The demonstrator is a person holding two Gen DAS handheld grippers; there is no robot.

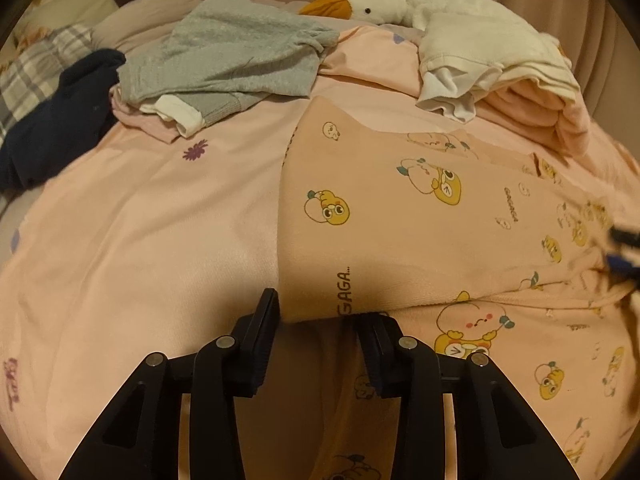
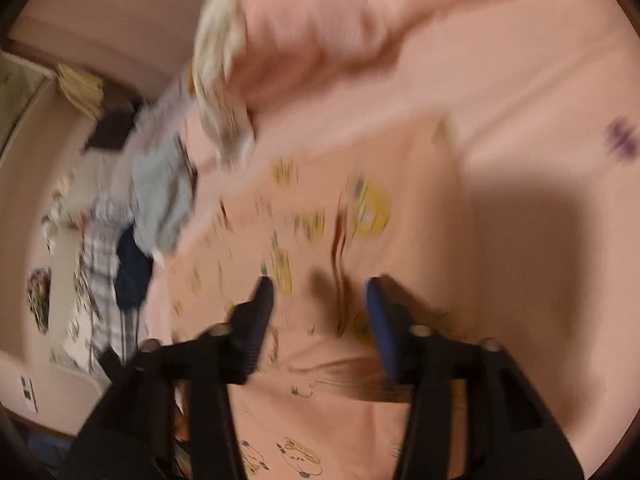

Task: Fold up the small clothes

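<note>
Folding the peach cartoon-print garment [image 1: 400,216], by the look of it midway: one panel already doubled over, its straight folded edge running up the middle of the pink bedsheet [image 1: 140,220], more printed cloth spread beneath and to the right. Lying flat near the front of the bed, well apart from the heap of grey top [image 1: 240,52] and navy item [image 1: 52,128] at back left, and from the cream and white clothes [image 1: 480,56] under the plush goose [image 1: 372,4] at back right.

Left gripper [image 1: 324,312] parked at the near corner of the folded panel, jaws part open, the fold's lower edge draped across the gap and over the right finger; cannot tell whether the pads press on it, more likely just resting. Right gripper [image 2: 320,292] badly blurred in its own view, jaws roughly half open with nothing clamped, printed cloth lying under and between the fingers; seen from the left wrist only as a dark smear at the right edge.

Next, probably: closing on a free edge or corner, both layers together, lifting low and carrying it across to meet the opposite side, then smoothing. Calls for a pinch on the garment only, not the sheet underneath, and even travel on both sides to keep the fold square.
</note>
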